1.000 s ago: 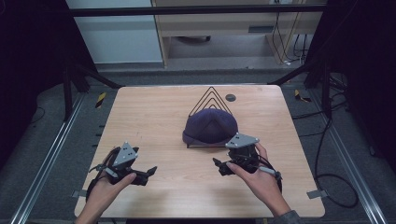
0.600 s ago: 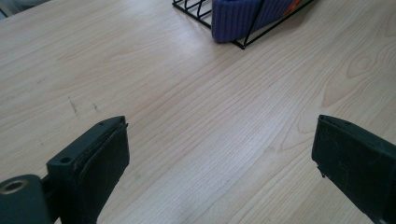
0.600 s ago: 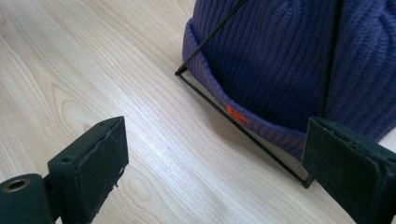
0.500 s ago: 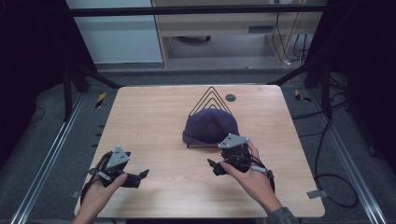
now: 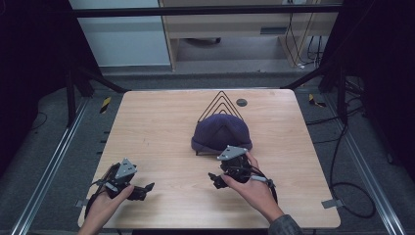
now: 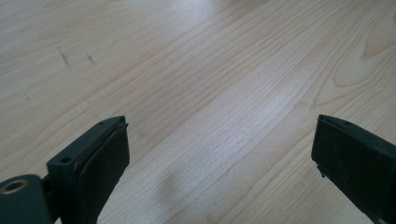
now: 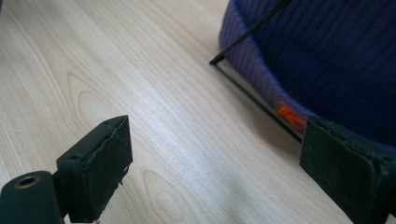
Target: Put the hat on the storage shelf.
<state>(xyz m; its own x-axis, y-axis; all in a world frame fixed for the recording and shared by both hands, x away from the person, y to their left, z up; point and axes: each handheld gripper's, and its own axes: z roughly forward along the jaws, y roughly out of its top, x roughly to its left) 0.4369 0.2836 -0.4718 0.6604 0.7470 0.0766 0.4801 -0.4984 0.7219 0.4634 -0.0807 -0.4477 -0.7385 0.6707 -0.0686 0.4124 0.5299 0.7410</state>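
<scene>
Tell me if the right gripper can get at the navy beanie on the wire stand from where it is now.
Probably yes. The right gripper is open and close to the beanie, with bare table between. The wire stand runs along the brim, so the fingers may catch it.

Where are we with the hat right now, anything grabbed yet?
Nothing grabbed yet. The hat sits on the wire rack, untouched. The right gripper is open beside the hat's brim; the left gripper is open over bare table. Gripping and moving the hat is all left.
</scene>
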